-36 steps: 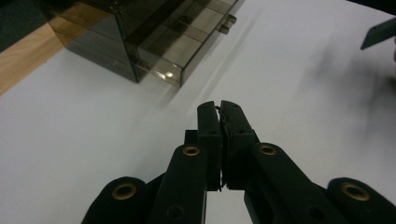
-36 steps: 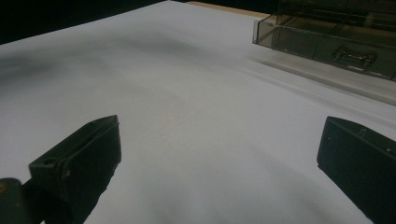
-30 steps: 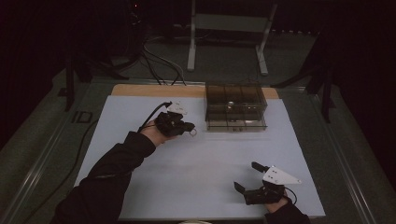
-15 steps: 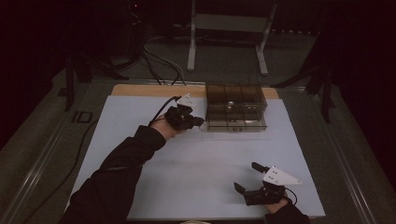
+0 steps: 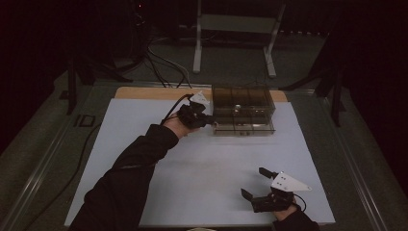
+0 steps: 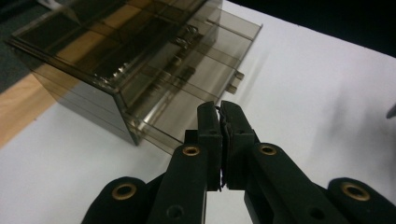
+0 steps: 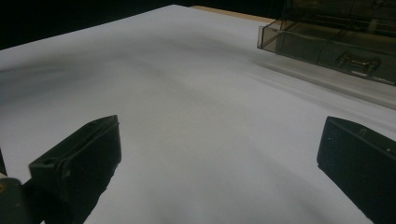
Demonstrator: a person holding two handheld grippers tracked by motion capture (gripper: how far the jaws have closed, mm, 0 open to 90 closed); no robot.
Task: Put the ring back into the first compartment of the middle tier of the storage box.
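A smoky transparent drawer box (image 5: pixel 243 110) sits in the upper middle of the high view, at the far edge of the white sheet (image 5: pixel 202 168), its lower drawer (image 6: pixel 187 93) pulled partly out. The left gripper (image 5: pixel 208 120) hangs just beside the box's left front corner, jaws pressed together with nothing between them (image 6: pixel 220 135). The right gripper (image 5: pixel 255 185) rests at the lower right of the frame, well apart from the box, jaws spread wide (image 7: pixel 219 154).

Black sleeves (image 5: pixel 130 178), black tools, brass-ringed screw holes (image 6: pixel 191 150), grey three-cornered plates (image 5: pixel 288 182)
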